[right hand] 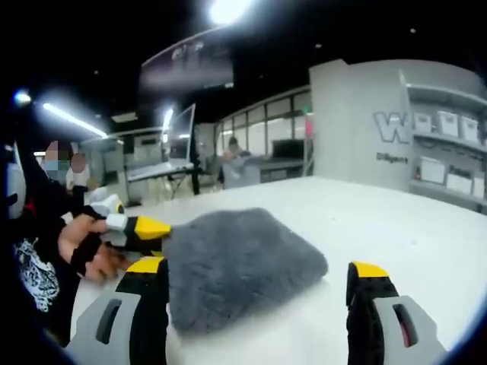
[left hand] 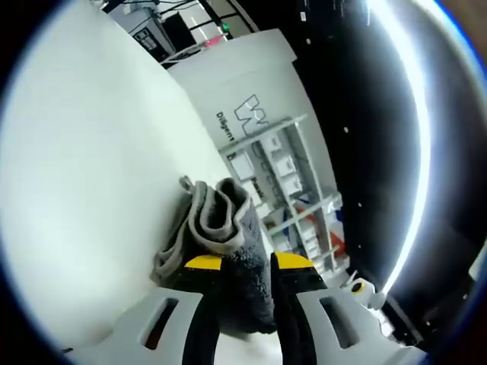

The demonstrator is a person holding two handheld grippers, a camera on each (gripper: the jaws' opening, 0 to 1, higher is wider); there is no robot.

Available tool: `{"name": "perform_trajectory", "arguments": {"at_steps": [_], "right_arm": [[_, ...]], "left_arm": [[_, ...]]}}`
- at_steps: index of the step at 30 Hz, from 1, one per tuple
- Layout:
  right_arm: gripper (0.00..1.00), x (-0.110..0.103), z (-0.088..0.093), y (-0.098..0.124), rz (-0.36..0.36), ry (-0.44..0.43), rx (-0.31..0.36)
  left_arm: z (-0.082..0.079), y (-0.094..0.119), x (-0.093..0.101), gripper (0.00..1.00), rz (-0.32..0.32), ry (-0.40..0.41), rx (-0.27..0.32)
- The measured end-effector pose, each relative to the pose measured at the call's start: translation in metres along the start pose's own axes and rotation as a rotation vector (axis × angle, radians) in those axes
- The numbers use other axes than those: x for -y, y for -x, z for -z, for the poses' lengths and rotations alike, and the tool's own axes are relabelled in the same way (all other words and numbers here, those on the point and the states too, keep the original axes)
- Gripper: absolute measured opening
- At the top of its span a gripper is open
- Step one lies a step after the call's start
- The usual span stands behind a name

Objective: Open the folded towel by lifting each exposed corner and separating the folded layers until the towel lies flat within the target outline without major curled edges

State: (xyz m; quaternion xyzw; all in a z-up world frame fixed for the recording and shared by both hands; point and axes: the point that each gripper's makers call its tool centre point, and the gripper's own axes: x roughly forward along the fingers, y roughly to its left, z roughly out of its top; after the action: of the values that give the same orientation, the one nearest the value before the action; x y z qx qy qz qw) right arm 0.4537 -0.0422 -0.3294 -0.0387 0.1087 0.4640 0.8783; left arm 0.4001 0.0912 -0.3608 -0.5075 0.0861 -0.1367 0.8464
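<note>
A grey fluffy towel (right hand: 236, 266) lies folded on the white table (right hand: 396, 220). In the left gripper view its stacked layers (left hand: 217, 217) show edge-on, rising from between my jaws. My left gripper (left hand: 248, 262) is shut on the towel's near edge, with grey pile pinched between the yellow tips. From the right gripper view, that left gripper (right hand: 144, 228) sits at the towel's left edge, held by a person's hand (right hand: 87, 247). My right gripper (right hand: 257, 268) is open wide, its jaws on either side of the towel's near part, gripping nothing.
The white table (left hand: 91, 152) stretches wide around the towel. Behind it stand a white wall with lettering (right hand: 396, 129) and shelves of white boxes (left hand: 285, 179). A person in dark clothes (right hand: 30, 251) is at the table's left side. More desks (right hand: 163, 171) stand farther back.
</note>
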Motion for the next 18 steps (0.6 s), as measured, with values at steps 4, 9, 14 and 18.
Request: {"name": "perform_trajectory", "arguments": {"at_steps": [4,9,14,18], "right_arm": [[0.96,-0.002,-0.007,0.005,-0.002,-0.012,0.023],[0.96,0.002,-0.027,0.014,0.029,-0.006,0.006],[0.98,-0.002,-0.025,0.019,-0.017,0.077,-0.175],[0.99,-0.006,-0.041,0.021,-0.038,0.191,-0.235]], "left_arm": [[-0.001,-0.001,0.000,0.14,0.010,-0.040,0.009],[-0.003,-0.002,0.000,0.10,0.026,-0.043,0.015],[-0.002,-0.002,-0.002,0.09,0.034,-0.028,0.018],[-0.004,-0.002,-0.001,0.08,0.066,0.008,0.026]]}}
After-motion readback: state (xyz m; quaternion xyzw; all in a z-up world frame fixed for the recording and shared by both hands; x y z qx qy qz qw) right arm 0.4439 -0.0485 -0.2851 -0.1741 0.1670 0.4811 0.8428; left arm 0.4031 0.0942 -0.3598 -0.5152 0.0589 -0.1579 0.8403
